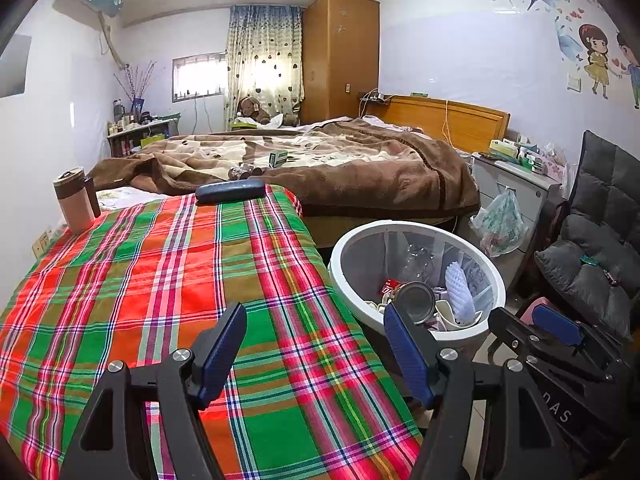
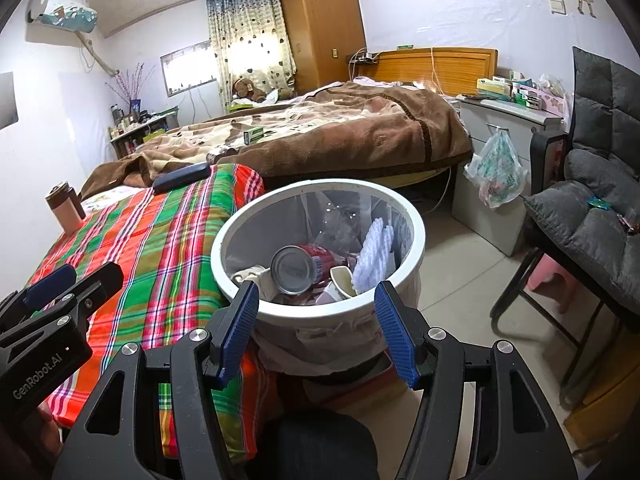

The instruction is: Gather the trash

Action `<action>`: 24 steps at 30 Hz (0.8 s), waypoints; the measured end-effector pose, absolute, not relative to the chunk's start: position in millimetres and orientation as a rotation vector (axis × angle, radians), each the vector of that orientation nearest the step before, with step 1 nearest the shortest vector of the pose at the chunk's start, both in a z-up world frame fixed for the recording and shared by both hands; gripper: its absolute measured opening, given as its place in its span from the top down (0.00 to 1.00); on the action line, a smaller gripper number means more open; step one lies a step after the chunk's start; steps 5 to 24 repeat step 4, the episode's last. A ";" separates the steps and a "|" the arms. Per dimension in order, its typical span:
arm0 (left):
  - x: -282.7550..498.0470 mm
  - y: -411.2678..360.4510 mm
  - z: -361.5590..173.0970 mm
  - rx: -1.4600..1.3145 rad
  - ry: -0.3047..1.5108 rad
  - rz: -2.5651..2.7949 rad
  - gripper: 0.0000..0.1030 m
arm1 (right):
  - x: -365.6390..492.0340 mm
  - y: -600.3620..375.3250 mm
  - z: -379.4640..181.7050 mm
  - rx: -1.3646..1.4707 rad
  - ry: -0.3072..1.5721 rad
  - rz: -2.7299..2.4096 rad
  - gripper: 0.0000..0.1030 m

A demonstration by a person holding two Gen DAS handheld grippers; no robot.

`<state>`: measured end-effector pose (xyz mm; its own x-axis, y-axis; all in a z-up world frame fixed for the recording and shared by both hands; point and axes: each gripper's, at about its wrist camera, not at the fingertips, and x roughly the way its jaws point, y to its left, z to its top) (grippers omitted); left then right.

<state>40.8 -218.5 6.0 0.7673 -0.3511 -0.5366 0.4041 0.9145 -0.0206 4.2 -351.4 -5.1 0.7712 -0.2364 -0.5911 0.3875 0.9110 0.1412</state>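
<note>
Nearest, the left gripper [image 1: 314, 344] and the right gripper [image 2: 316, 328] both stand wide with nothing between the jaws. Just beyond, the white bin [image 2: 412, 220] beside the bench's plaid cloth [image 1: 160, 280] already holds trash: a can [image 2: 296, 268], a paper cup [image 2: 344, 280] and a white foam sleeve [image 2: 374, 252]. The cloth's near part looks bare of litter. At its far end lie a dark case [image 1: 230, 191] and a tumbler [image 1: 74, 200], probably not trash. The job seems nearly done.
</note>
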 end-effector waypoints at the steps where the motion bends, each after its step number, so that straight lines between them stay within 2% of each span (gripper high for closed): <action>1: 40.8 -218.6 6.0 0.099 0.563 -0.411 0.31 | 4.3 -351.6 -5.1 0.263 0.601 -0.341 0.40; 24: 40.6 -219.1 5.7 0.102 0.563 -0.413 0.31 | 4.4 -351.3 -5.1 0.261 0.601 -0.344 0.40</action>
